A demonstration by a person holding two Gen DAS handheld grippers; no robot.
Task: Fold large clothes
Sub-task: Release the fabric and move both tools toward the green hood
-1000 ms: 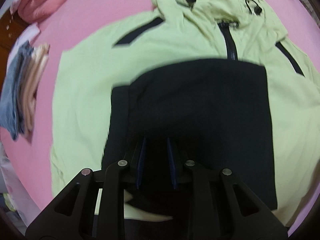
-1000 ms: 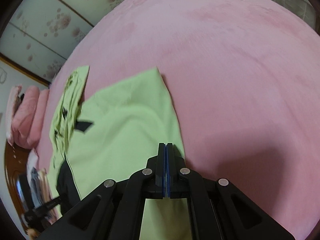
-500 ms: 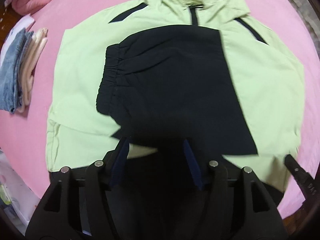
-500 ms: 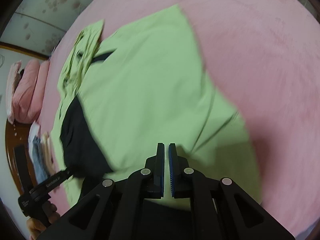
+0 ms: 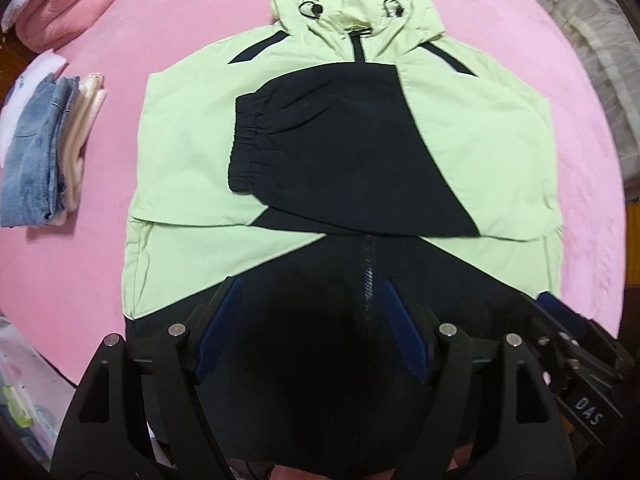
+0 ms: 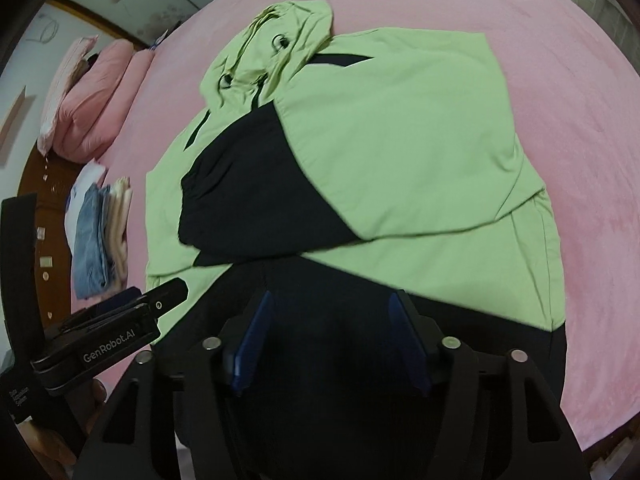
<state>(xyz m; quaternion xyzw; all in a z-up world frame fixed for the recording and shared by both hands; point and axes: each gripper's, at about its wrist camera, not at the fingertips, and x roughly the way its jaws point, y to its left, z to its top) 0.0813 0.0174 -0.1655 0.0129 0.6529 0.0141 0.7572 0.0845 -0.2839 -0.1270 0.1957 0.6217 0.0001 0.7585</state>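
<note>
A light-green and black hooded jacket (image 5: 192,140) lies face up on the pink bed (image 5: 160,20), hood (image 5: 352,4) at the far end. Both sleeves are folded across the chest, and the black cuff (image 5: 248,148) points left. My left gripper (image 5: 308,286) hangs above the black hem by the zip, its jaws opening with nothing between them. My right gripper (image 6: 330,298) hovers over the same black hem, jaws opening and empty. Each gripper shows in the other's view: the right gripper (image 5: 540,300) low on the right, the left gripper (image 6: 160,294) low on the left.
A stack of folded clothes (image 5: 44,152), denim and pale cream, sits on the bed left of the jacket. Pink pillows (image 6: 100,100) lie at the far left corner. A wooden bed frame shows along the left edge. Bare pink bed (image 6: 580,120) stretches right of the jacket.
Both grippers rose and drew back toward the hem. The right one carried the green sleeve across the chest and let go. The left one opened over the black sleeve.
</note>
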